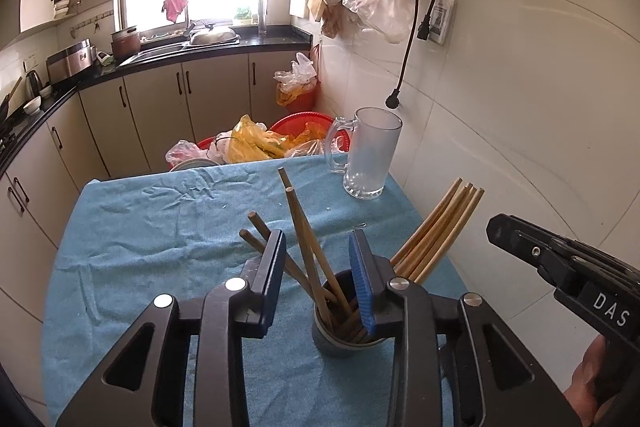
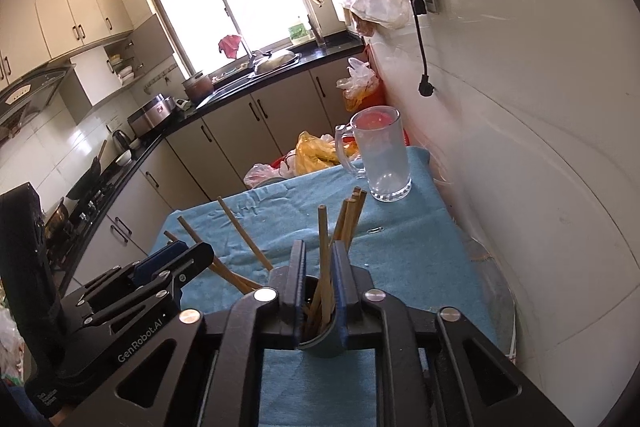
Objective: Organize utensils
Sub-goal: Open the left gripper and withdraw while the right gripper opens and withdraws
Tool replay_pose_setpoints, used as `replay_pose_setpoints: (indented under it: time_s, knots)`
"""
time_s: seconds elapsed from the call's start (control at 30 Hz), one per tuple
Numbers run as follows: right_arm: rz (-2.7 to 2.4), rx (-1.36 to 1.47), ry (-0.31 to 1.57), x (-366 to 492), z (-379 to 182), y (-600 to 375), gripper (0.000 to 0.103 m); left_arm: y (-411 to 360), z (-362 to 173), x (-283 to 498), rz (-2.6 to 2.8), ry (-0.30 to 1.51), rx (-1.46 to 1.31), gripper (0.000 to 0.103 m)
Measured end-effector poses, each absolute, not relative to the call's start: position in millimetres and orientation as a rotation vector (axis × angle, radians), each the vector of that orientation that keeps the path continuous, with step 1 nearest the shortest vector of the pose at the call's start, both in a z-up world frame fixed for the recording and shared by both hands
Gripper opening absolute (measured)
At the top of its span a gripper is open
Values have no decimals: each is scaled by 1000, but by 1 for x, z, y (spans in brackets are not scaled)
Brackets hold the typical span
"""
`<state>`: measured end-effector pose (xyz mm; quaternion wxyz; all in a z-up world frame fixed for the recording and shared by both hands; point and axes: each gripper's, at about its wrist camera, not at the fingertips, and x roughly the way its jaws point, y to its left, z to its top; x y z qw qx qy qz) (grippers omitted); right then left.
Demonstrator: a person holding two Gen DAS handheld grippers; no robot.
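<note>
Chopsticks (image 1: 308,247), wooden and fanned in all directions, stand in a small dark holder cup (image 1: 344,331) at the near end of a table draped in a blue cloth (image 1: 160,227), in a narrow home kitchen. From where I steer, both tools hang over that cup, tilted down at it, which I read as the sticks being dropped in one by one.

My left gripper (image 1: 320,283) has its blue-padded jaws parted to a moderate gap. Two sticks rise through that gap, but neither pad presses on them, so nothing is held; they lean on the cup's rim by their own weight.

My right gripper (image 2: 318,287) is narrow, its jaws a slim slot directly above the cup's mouth. One stick (image 2: 324,259) stands upright in that slot. The pads look just clear of it, though the view is tight and I would not swear to it. Standing upright between the jaws suggests it was set straight down into the cup rather than tossed.

A separate bundle of paler sticks (image 1: 436,227) leans out toward the tiled wall side. A frosted glass mug (image 1: 370,155) sits well apart at the far corner, empty, perhaps a second holder.

My judgement: lift both tools straight up, or the jaws may drag a stick out.
</note>
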<state>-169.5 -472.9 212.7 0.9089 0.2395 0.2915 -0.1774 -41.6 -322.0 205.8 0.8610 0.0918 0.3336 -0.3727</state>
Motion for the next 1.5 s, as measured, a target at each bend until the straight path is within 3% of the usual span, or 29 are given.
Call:
replay_pose_setpoints:
  time_s: [0.17,0.43,0.57,0.83,1.0,1.5]
  knots:
    - [-391,498,600,-174,212,-471,26,-322,204,-42,-776,697,199,40]
    - [-449,488,616,-181,208,-471,57,-316,201,-41,-738,693,196,62]
    - [-487,483,630,-182,207,-472,64,-312,202,-40,-712,685,196,70]
    - [-560,483,659,-185,205,-476,90,-302,205,-37,-633,665,202,88]
    - [-633,435,735,-179,201,-474,95,-297,209,-37,-564,643,231,96]
    - [-738,372,791,-202,216,-451,97,-257,233,-51,-486,643,373,99]
